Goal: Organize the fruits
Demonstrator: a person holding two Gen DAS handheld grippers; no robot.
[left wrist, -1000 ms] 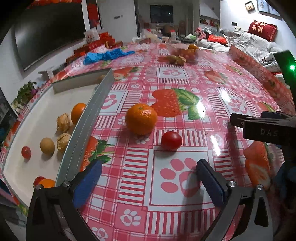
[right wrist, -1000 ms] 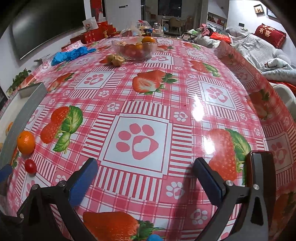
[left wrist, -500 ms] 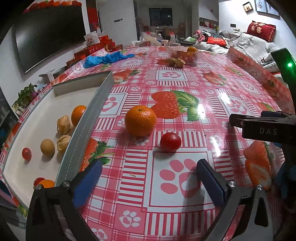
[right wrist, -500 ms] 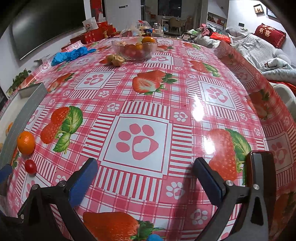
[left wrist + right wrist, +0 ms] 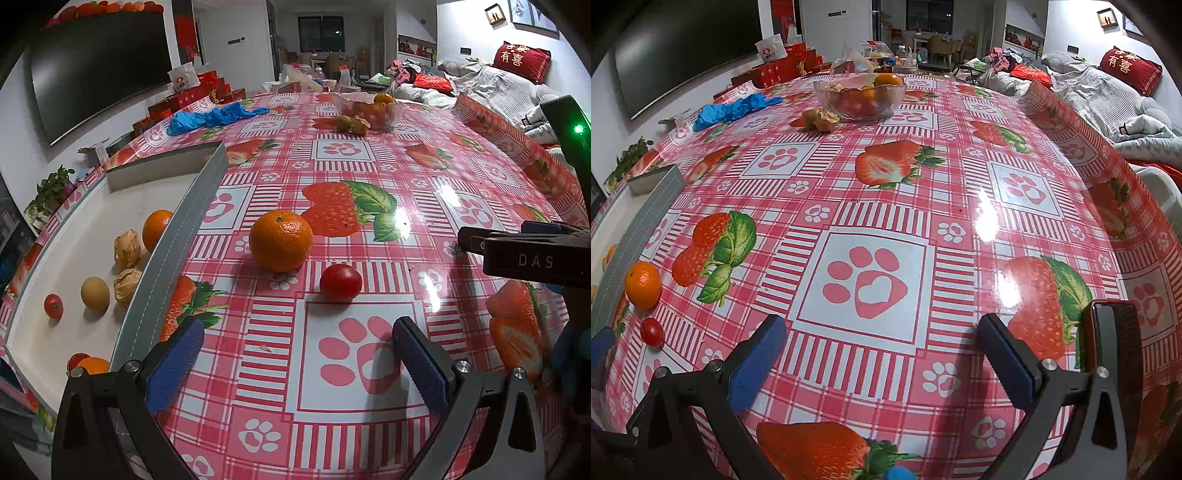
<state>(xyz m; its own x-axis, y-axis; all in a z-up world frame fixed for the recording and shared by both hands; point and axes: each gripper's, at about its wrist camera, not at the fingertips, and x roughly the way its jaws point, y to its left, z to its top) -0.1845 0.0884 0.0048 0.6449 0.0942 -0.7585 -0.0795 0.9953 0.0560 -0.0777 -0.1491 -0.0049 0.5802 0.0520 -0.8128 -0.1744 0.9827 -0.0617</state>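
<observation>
An orange [image 5: 280, 240] and a red cherry tomato [image 5: 340, 282] lie on the tablecloth just ahead of my left gripper [image 5: 295, 358], which is open and empty. Left of them a white tray [image 5: 88, 229] holds an orange, husked physalis [image 5: 127, 248], a brown round fruit [image 5: 95, 292] and small tomatoes. My right gripper [image 5: 882, 354] is open and empty over a paw print; the orange [image 5: 642, 284] and tomato [image 5: 652, 332] show at its far left. A glass bowl [image 5: 860, 96] of fruit stands far back, with loose fruits [image 5: 820, 119] beside it.
Blue gloves [image 5: 210, 117] lie at the back left of the table. The right gripper's body [image 5: 535, 254] reaches in at the right of the left wrist view. The tray's grey wall [image 5: 173, 254] stands between the loose fruit and the tray floor.
The left gripper's view has tilted up slightly; fruit and grippers stay where they were. The right gripper has not moved.
</observation>
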